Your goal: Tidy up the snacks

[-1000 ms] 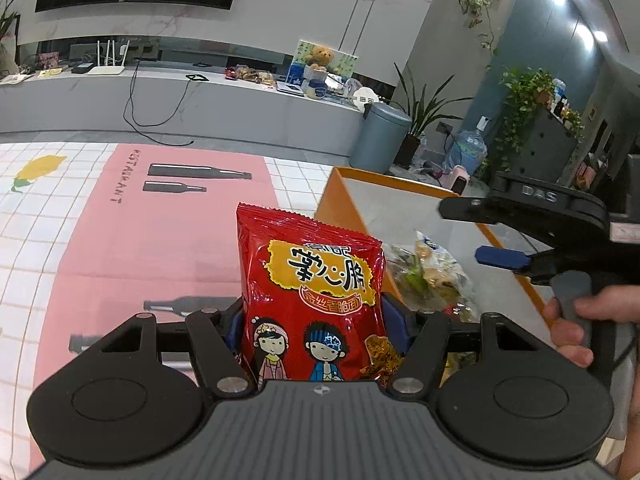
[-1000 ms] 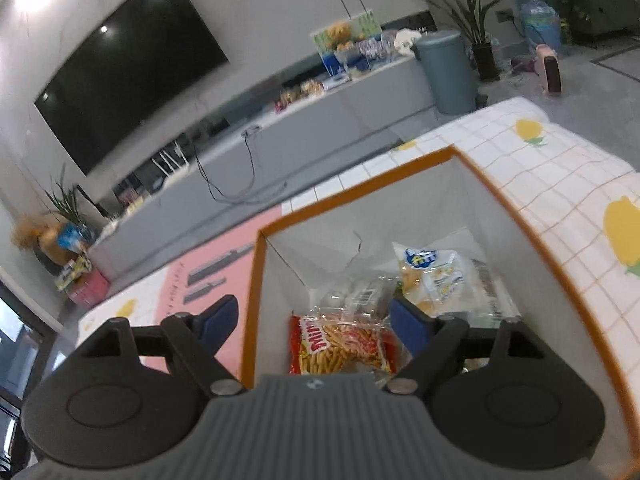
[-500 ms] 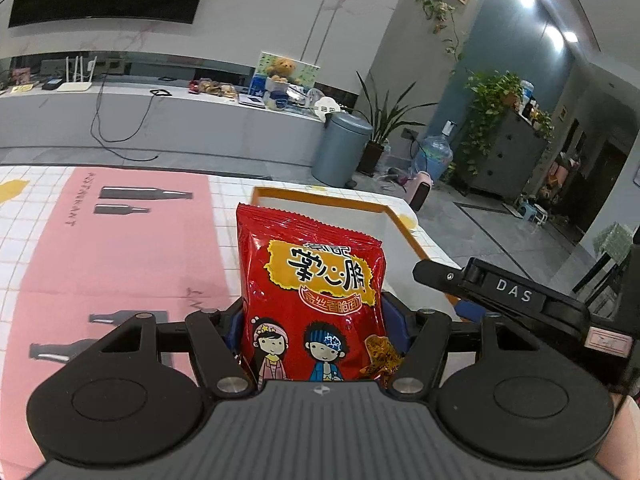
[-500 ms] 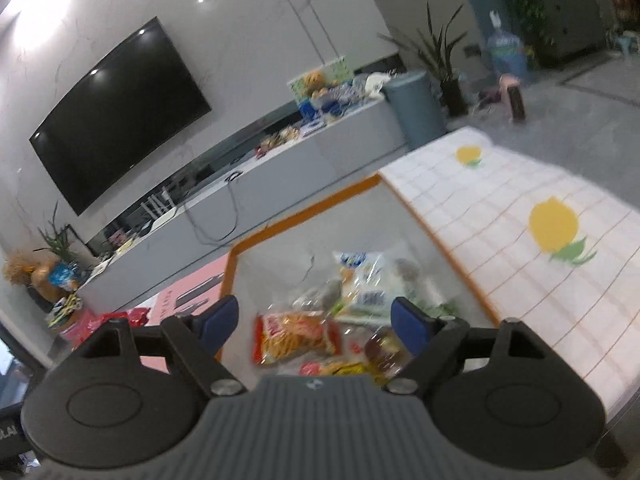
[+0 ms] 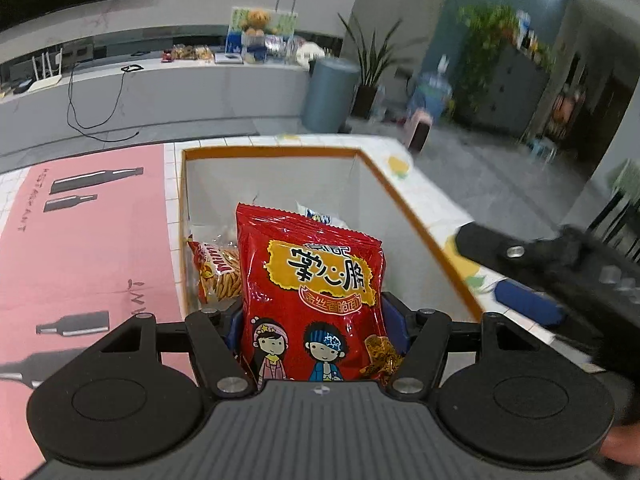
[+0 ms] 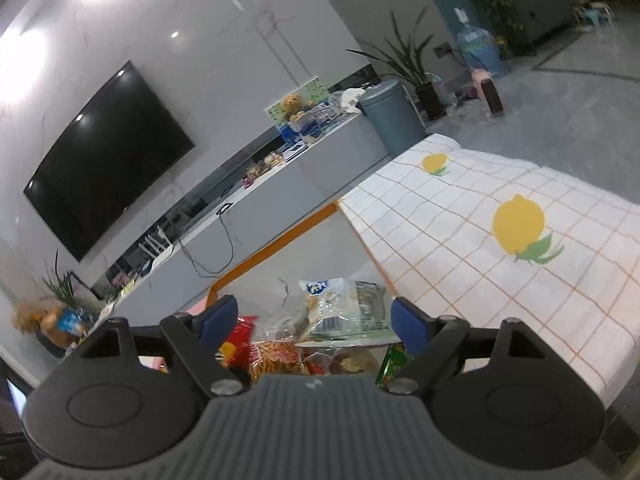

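My left gripper has swung the glossy red crinkly noodle-snack bag — pinched tight — from over the pink mat to the orange-rimmed white box mid-frame, so drop's next — right gripper spread, empty.

Home living room — wall TV | potted plant | teddy bear

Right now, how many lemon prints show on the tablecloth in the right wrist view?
2: one large lemon near the right edge, one smaller lemon farther back by the tablecloth's far corner. Others may be hidden.
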Demonstrator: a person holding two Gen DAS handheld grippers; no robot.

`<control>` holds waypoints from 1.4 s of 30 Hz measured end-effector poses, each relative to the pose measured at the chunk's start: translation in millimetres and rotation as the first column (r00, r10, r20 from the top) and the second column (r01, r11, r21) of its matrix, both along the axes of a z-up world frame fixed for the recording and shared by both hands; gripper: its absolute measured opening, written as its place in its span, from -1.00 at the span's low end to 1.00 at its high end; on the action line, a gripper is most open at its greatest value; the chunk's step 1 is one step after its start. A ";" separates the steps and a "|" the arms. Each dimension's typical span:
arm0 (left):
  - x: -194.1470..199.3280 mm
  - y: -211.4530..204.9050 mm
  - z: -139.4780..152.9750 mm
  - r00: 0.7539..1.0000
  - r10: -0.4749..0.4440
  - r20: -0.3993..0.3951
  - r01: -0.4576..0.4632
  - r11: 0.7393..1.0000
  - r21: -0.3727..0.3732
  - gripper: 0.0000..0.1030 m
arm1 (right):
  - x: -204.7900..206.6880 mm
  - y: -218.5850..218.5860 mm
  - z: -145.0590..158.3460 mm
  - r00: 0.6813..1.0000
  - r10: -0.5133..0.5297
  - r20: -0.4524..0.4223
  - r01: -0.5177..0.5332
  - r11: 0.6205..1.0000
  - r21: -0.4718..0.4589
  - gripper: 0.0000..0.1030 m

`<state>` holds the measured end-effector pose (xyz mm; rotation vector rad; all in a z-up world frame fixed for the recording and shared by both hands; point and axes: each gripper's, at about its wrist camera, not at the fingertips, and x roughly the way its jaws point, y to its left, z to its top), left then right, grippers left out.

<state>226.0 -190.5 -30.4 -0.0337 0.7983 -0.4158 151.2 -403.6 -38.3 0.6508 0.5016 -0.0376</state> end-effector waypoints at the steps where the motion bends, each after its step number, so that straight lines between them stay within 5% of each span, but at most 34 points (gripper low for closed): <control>1: 3.0 -2.6 -2.6 1.000 -0.004 -0.007 0.004 1.000 0.015 0.45 | -0.6 -1.6 0.6 1.000 0.003 0.004 -0.003 1.000 -0.004 0.59; 10: 33.4 -17.5 -33.9 0.990 0.033 -0.138 -0.024 0.997 0.068 0.55 | -3.9 -7.7 -0.1 1.000 -0.011 -0.004 0.011 1.000 -0.009 0.59; 15: 23.3 -27.4 -34.4 0.996 0.057 -0.074 -0.045 0.988 0.148 0.77 | -3.6 -8.7 0.9 1.000 -0.015 -0.012 0.014 1.000 -0.023 0.59; 21: 15.0 -10.2 -27.9 0.992 0.065 -0.104 -0.059 0.996 0.063 0.79 | -3.2 -6.0 1.2 1.000 -0.008 -0.018 0.008 1.000 -0.029 0.59; 31: -15.8 7.0 4.8 0.998 0.060 0.018 -0.062 0.989 0.136 0.78 | -1.0 -2.9 3.4 1.000 0.011 -0.023 -0.012 0.998 -0.060 0.60; 36: -40.7 21.7 22.3 0.995 0.056 0.077 -0.069 0.984 0.167 0.78 | -6.0 -1.3 11.5 0.997 -0.042 -0.063 0.033 0.990 -0.139 0.88; 42: -91.0 38.5 41.1 0.975 0.015 0.223 -0.055 0.983 0.174 0.81 | -27.1 19.9 31.5 0.997 -0.040 -0.064 0.024 0.971 -0.238 0.94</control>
